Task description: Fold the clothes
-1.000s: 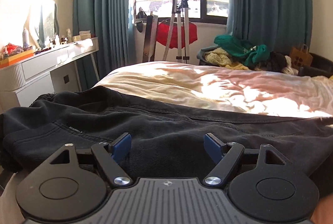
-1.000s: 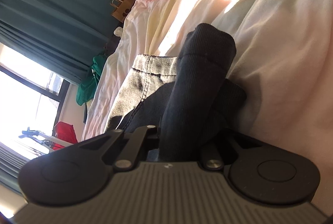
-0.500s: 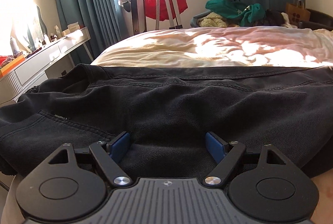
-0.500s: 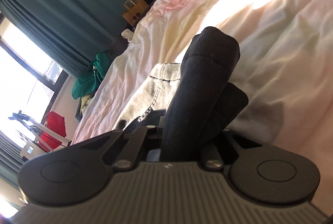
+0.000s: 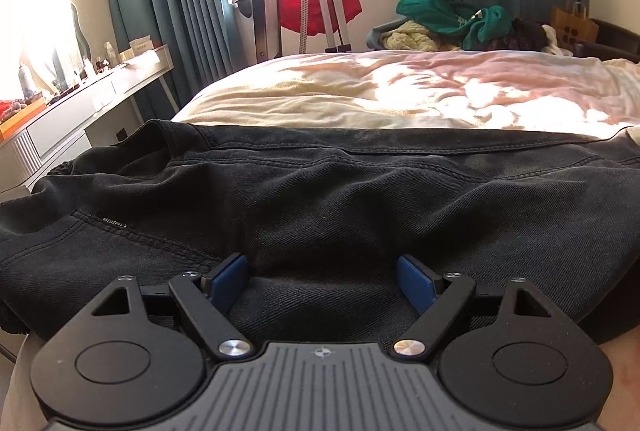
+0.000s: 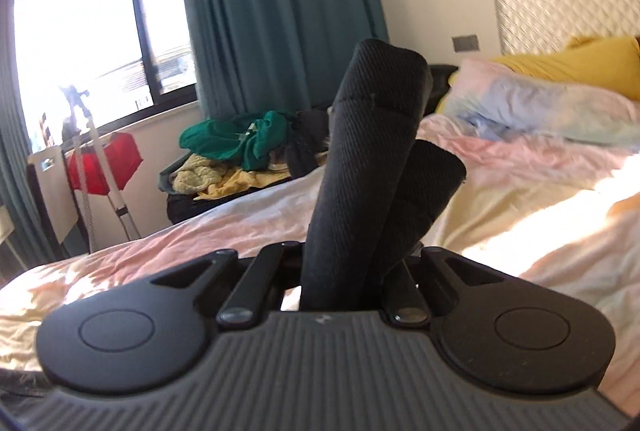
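Observation:
A black denim garment [image 5: 320,191] lies spread across the near edge of the bed [image 5: 400,99], with seams and a small label showing. My left gripper [image 5: 321,281] hovers low over its near part, open, the blue pads [image 5: 226,281] wide apart and gripping nothing. In the right wrist view my right gripper [image 6: 348,263] is shut on a thick folded end of the same black fabric [image 6: 372,151], which sticks up out of the jaws, lifted above the sheet. Its fingertips are hidden by the cloth.
A white dresser [image 5: 80,111] with small items stands at the left. A clothes rack with a red garment [image 5: 320,7] is by the window. A pile of green and yellow clothes [image 6: 240,151] sits beyond the bed. Pillows [image 6: 540,107] lie at the headboard.
My right gripper has risen and rolled upright, carrying the black fold up off the bed. The left gripper has sunk slightly toward the garment, its jaws still wide.

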### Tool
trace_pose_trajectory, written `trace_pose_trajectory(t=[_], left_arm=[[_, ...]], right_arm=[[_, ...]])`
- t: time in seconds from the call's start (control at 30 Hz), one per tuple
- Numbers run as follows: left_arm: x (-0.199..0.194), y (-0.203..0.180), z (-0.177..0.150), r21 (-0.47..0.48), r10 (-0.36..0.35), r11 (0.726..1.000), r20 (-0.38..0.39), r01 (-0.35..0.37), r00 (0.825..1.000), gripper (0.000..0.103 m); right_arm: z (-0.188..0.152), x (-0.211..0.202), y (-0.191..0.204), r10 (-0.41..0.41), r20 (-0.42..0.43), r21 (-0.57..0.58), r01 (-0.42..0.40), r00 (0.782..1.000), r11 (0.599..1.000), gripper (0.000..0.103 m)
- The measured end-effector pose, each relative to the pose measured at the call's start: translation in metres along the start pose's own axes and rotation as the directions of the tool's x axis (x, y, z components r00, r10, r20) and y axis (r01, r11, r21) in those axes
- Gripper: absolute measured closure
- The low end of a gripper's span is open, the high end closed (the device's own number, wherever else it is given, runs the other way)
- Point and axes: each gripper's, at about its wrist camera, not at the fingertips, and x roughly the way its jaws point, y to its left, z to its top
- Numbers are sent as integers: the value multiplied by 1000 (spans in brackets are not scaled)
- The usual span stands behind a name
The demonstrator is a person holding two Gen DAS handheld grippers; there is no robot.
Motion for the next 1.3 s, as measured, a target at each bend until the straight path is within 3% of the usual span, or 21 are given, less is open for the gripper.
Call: trace_pose_trajectory(t=[0.17,0.27,0.33,0.43,0.5,0.53,0.6,0.67,0.7,0.77,0.9,0.97,1.07,1.17,1.27,1.3], left_arm=[[-8,18,6,-94,-62,994,28,64,998,18],[-19,42,11,-201,-98,974,63,109,993,18],[-30,60,14,-284,-88,952,97,112,991,16],[-41,85,15,-406,-130,896,144,178,981,14],[-43,93,14,-451,-178,863,154,230,972,14],[-43,94,14,-457,-188,856,157,240,970,14],[-45,90,16,-443,-175,866,163,231,971,14],[-48,87,18,-425,-156,879,178,218,972,14],[-50,87,19,-420,-149,881,186,215,971,14],[-52,88,21,-422,-144,880,197,217,970,14],[-59,93,23,-438,-170,862,225,255,959,14],[-60,92,23,-425,-170,867,237,260,957,14],[-55,87,21,-409,-172,877,224,253,959,14],[-51,83,20,-397,-182,880,229,263,956,14],[-53,82,22,-370,-164,894,255,253,953,14],[-55,82,22,-360,-152,901,266,244,952,14]], right_arm=[[-7,-36,92,150,56,-258,-131,987,957,92],[-42,-56,142,257,14,-350,-236,966,907,92],[-77,-65,165,315,-60,-387,-313,947,867,92],[-142,-72,194,341,-210,-509,-400,916,762,92],[-178,-77,206,317,-265,-605,-414,910,680,92],[-186,-82,208,308,-258,-632,-401,916,663,92],[-180,-82,205,319,-247,-615,-403,915,677,92],[-162,-83,199,354,-239,-517,-427,904,742,92],[-158,-87,201,372,-219,-507,-431,902,747,91],[-150,-96,203,407,-177,-488,-439,896,754,91],[-165,-95,220,492,-226,-398,-541,841,741,91],[-182,-87,226,472,-288,-385,-552,833,740,91],[-192,-86,223,479,-276,-408,-553,833,726,89],[-187,-90,224,469,-278,-395,-545,838,740,82],[-183,-92,220,478,-311,-341,-566,822,751,73],[-180,-93,217,485,-323,-313,-575,813,756,64]])
